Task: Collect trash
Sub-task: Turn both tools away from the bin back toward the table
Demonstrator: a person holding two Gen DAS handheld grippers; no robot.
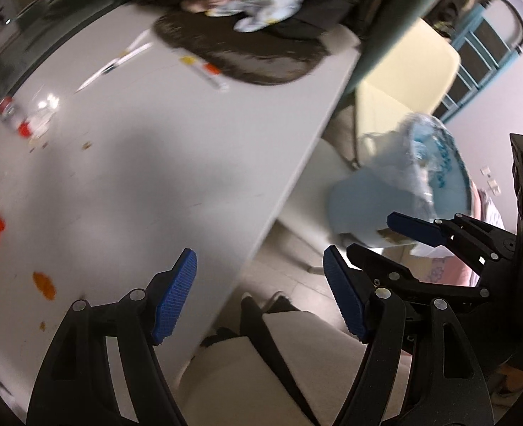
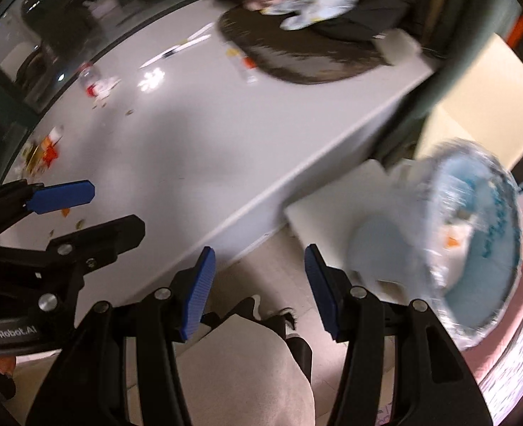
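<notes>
Beside the table (image 1: 176, 163) edge both grippers' jaws gape empty; bin (image 2: 474, 248) near.

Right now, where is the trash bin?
The light blue trash bin, lined with a plastic bag, sits off the white table's right edge, right of both grippers and in front of the cream chair.

A pale grey table (image 1: 176, 135) fills the left and centre of both views, glossy with light glare at upper left. Dark window glass (image 2: 48, 28) runs behind it. A cream chair (image 1: 414, 71) stands at right, above a light tiled floor (image 1: 289, 277).
</notes>
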